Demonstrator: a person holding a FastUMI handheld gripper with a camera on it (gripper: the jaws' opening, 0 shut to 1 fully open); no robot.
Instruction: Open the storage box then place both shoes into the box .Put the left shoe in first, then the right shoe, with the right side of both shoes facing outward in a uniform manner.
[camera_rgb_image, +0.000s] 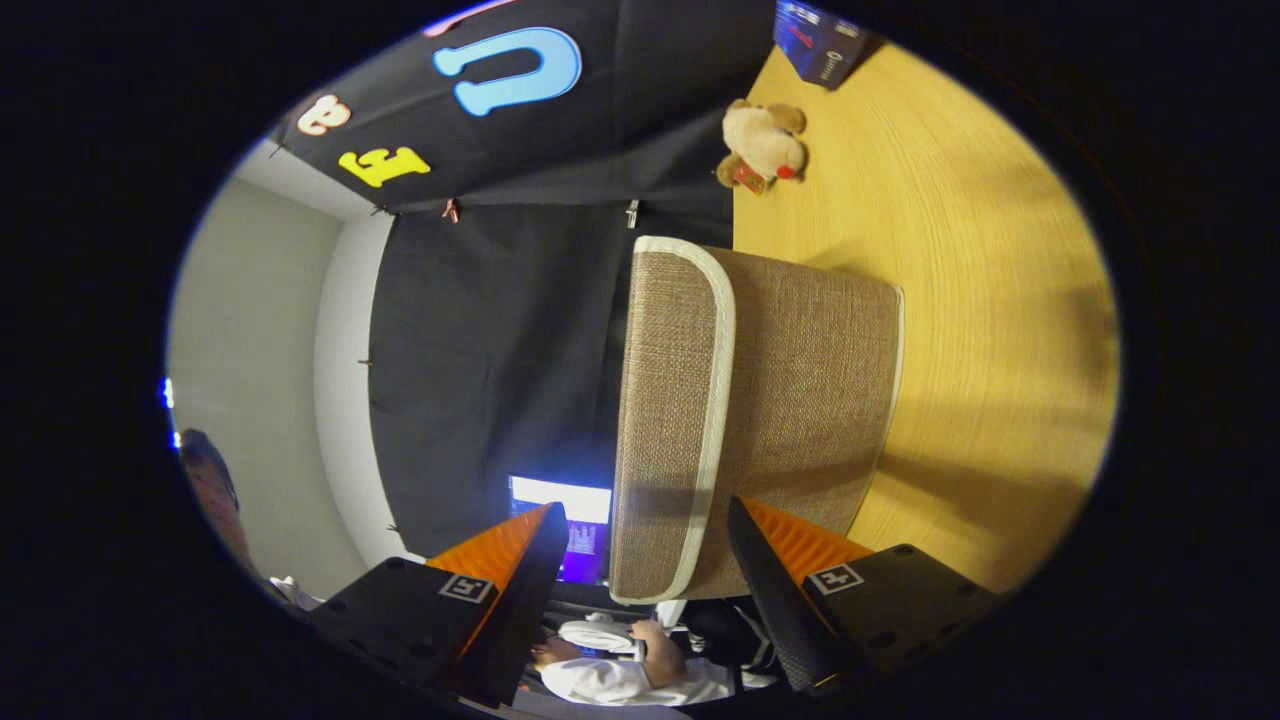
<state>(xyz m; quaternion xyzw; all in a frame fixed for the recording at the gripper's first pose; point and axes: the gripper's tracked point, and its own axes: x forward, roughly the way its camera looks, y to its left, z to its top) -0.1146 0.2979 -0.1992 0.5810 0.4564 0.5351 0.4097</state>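
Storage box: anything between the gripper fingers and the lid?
Nothing visible. The hand-held gripper is open, its fingers straddling the near end of the storage box lid. The plush toy lies well beyond on the wooden table.

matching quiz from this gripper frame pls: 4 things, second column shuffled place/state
Things:
1. storage box
2. plush toy
3. dark blue carton
4. gripper

Places/states:
A. on the wooden table, beyond the box, near the black cloth
B. fingers open, straddling the lidded end of the woven fabric
C. at the table's far end, past the toy
D. beige woven fabric with white trim, lid on, just ahead of the fingers

Pairs: 1-D, 2-A, 3-C, 4-B
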